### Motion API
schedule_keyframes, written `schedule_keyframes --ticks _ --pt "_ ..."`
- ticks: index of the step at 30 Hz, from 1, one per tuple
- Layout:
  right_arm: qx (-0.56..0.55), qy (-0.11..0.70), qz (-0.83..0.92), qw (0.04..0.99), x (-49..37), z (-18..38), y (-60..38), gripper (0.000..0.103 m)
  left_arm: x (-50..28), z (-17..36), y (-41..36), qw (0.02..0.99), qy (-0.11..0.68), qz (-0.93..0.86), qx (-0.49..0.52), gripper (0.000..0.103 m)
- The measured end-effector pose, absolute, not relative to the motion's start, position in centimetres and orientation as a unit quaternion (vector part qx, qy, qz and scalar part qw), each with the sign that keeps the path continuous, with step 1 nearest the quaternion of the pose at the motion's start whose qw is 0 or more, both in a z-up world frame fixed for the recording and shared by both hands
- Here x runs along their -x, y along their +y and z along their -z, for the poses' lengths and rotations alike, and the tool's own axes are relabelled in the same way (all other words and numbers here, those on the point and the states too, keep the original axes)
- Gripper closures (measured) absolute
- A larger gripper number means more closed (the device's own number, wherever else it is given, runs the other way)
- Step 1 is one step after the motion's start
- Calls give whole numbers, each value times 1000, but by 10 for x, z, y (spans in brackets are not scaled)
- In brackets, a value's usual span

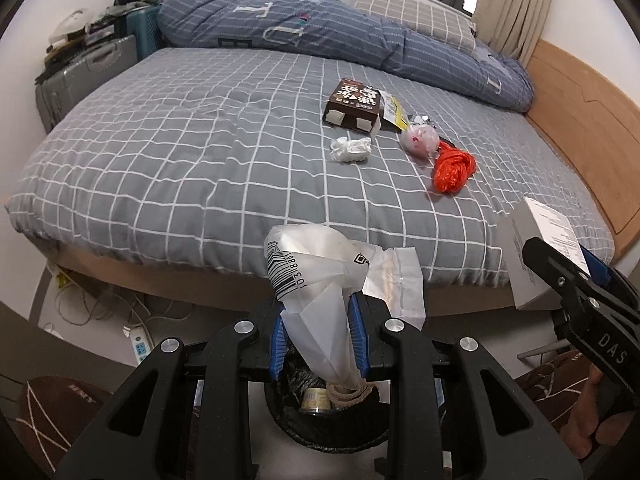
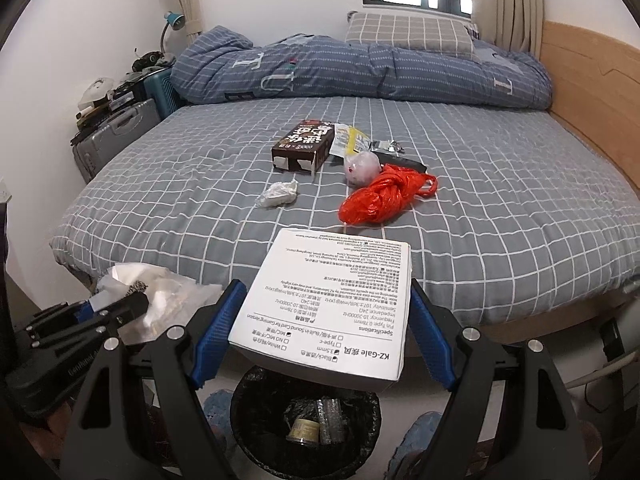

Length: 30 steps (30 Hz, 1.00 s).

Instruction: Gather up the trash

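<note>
My left gripper [image 1: 318, 330] is shut on a clear plastic bag [image 1: 320, 276] with a barcode, held above a black trash bin [image 1: 320, 428]. My right gripper [image 2: 320, 328] is shut on a white printed box [image 2: 332, 308], also over the black trash bin [image 2: 256, 432], which has a can and wrappers inside. On the grey checked bed [image 2: 500, 208] lie a brown carton [image 2: 304, 146], a crumpled white tissue [image 2: 278, 194], a red plastic bag [image 2: 378, 200], a small pinkish bag [image 2: 362, 166] and a yellow wrapper [image 2: 350, 140].
A rolled blue quilt [image 2: 360, 72] and a pillow [image 2: 408, 32] lie at the far side of the bed. Suitcases [image 2: 116, 136] stand at the left wall. A wooden headboard [image 2: 592, 92] runs along the right. A power strip [image 1: 138, 344] and cables lie on the floor.
</note>
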State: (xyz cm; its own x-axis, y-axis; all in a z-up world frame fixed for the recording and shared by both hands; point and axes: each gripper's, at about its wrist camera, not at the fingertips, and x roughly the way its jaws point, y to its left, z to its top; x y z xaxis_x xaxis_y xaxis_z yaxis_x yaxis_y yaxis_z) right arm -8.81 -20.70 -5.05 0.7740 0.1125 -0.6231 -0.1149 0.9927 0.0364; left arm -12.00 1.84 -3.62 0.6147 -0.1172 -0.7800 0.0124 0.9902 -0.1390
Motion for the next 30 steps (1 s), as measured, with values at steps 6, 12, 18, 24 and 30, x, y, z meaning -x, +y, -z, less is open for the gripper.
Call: schedule_keyframes --ticks 6,12,18,24,30 --pt "7 362 -56 930 89 81 -205 27 127 63 21 885 459 39 65 77" --pt "11 401 -50 915 80 127 -209 27 126 102 29 871 484 38 73 77" --pt "-3 438 -54 897 65 169 -216 27 116 143 23 856 511 40 66 77" --pt "-6 467 -57 882 47 202 -217 27 103 175 12 840 538 44 61 77" --pt "4 501 -70 863 29 236 -205 27 92 201 18 830 555 30 51 77"
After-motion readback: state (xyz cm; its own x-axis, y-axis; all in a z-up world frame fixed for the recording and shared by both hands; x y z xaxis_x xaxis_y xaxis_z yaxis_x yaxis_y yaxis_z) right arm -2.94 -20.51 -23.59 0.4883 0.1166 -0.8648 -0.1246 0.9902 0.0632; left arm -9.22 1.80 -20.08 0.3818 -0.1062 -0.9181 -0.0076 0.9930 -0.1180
